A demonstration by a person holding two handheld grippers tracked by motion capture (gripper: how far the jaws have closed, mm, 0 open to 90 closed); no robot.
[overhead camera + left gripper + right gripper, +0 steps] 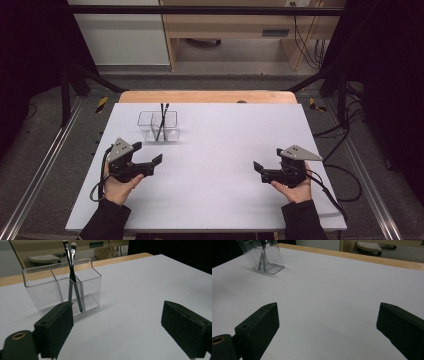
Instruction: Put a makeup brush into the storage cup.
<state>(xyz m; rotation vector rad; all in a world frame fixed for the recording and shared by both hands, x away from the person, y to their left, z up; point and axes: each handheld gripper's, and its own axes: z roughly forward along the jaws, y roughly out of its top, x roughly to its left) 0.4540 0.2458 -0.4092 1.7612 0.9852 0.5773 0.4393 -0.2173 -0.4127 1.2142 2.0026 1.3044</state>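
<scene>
At the left of the high view, the left tongs (pixel 148 154) rest low over the white table (pixel 215 150), held in the person's left hand (pixel 119 186), with their jaws wide apart and nothing between them. They point toward the far side of the table, where a clear holder (pixel 158 125) stands near the far edge, just beyond them and a little to their right. In the left gripper view the holder (pixel 62 287) shows its inner dividers, and two brushes (pixel 72 275) stand in it, leaning together with their bristle tips up and crossing near the rim. The holder sits close ahead of the left jaw but apart from it. The middle of the table is bare white. At the right, the right tongs (pixel 261 170) lie in the person's right hand (pixel 295 189), pointing toward the table's middle, jaws likewise spread and holding nothing. From the right gripper view the holder (pixel 263 256) stands well off at the upper left.
</scene>
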